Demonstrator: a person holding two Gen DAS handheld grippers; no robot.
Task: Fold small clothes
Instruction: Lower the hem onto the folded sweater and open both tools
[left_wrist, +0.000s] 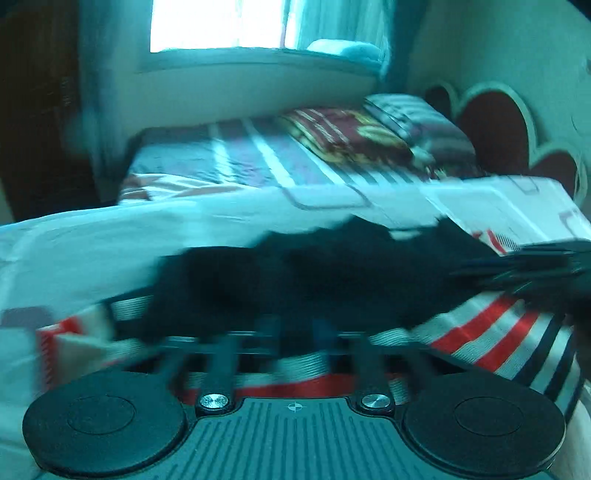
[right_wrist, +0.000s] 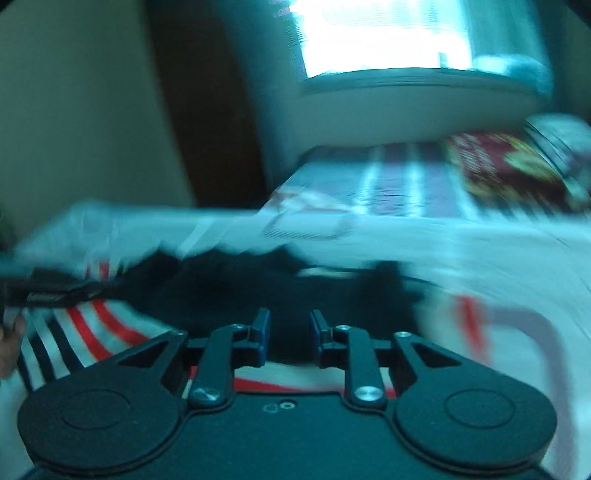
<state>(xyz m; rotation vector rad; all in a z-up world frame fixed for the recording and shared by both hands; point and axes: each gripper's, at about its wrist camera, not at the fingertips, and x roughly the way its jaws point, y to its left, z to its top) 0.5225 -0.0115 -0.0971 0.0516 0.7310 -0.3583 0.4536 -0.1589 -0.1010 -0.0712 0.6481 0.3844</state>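
Note:
A small dark garment lies crumpled on a striped red, white and navy cloth on the bed. My left gripper hovers just in front of the garment's near edge; its blue fingertips are blurred, with a gap between them. In the right wrist view the dark garment lies ahead of my right gripper, whose blue pads stand apart and hold nothing. The striped cloth shows at left. The other gripper reaches in from the left edge, and shows at right in the left view.
A white bedsheet covers the near bed. A patterned blanket and pillow lie further back. A window is behind, and a red heart-shaped headboard at right. A dark wardrobe stands at left.

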